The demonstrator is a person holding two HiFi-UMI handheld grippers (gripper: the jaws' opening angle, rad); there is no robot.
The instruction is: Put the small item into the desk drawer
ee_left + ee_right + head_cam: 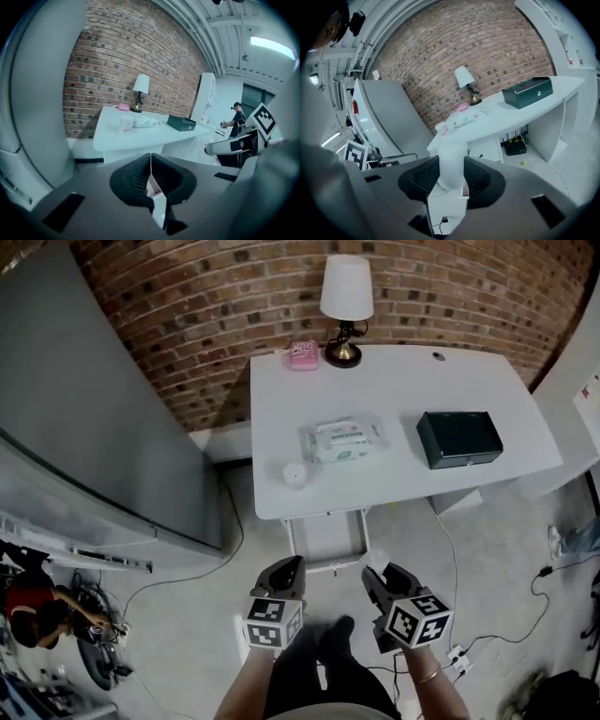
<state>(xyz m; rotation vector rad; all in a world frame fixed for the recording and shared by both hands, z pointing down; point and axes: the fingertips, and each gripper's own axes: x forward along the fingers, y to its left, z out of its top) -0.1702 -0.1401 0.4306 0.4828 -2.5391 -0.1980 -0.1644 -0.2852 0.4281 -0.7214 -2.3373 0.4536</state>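
Note:
A small white rounded item [450, 161] sits between the black pads of my right gripper [450, 172], which is shut on it. In the head view its white tip [376, 564] shows at the front of the right gripper [381, 579], above the floor in front of the desk. The desk drawer [326, 538] stands pulled open under the front edge of the white desk [403, 390], just beyond both grippers. My left gripper [288, 568] hangs to the left of the right one. Its pads [140, 174] meet in a thin line with nothing between them.
On the desk stand a lamp [345, 296], a pink item [303, 354], a pack of wipes [343, 440], a small white round container [295, 473] and a black box [459, 438]. A tall grey cabinet [84, 409] stands left. Cables [525, 615] lie on the floor.

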